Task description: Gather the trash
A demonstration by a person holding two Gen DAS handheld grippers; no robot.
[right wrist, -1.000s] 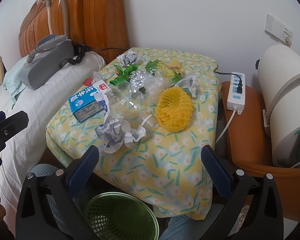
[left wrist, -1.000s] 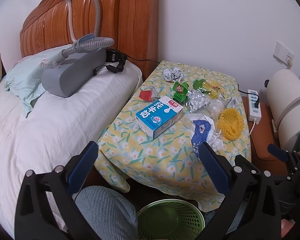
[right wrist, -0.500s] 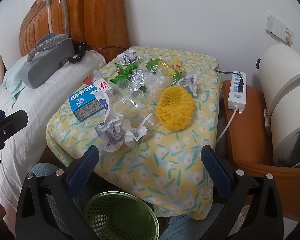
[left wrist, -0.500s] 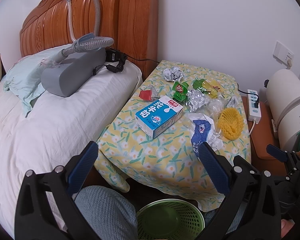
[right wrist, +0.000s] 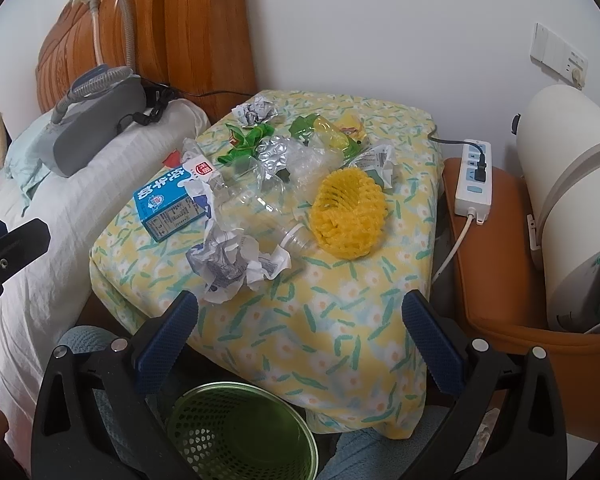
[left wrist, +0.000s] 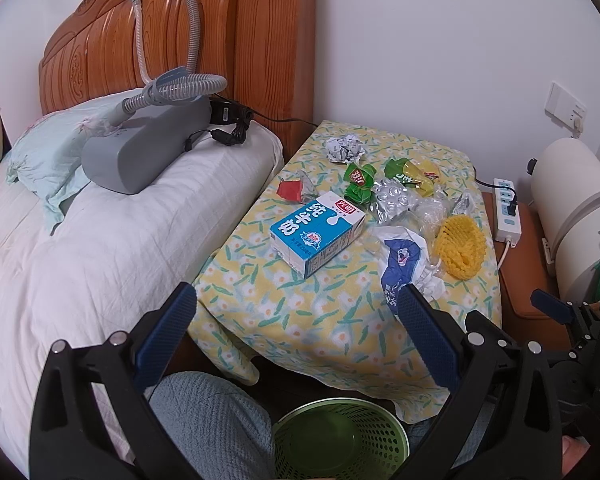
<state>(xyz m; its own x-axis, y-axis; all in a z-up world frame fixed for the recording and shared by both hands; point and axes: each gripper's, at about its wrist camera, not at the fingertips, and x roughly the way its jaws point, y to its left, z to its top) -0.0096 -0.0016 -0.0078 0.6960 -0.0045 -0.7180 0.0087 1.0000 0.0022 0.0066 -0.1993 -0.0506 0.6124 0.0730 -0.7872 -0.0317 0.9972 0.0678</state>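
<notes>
Trash lies on a small table with a yellow floral cloth: a blue milk carton, a crumpled blue-and-white wrapper, a yellow foam fruit net, a clear plastic bottle, green wrappers, silver foil, a paper ball and a red scrap. A green mesh bin stands on the floor below the table's near edge. My left gripper and right gripper are both open and empty, held short of the table above the bin.
A bed with a white sheet lies left, with a grey machine and hose on the pillow. A power strip rests on a brown stool at right, beside a white appliance. My knees in blue trousers flank the bin.
Both grippers have crept slightly toward the table. Nothing on the table has moved and both grippers stay open.
</notes>
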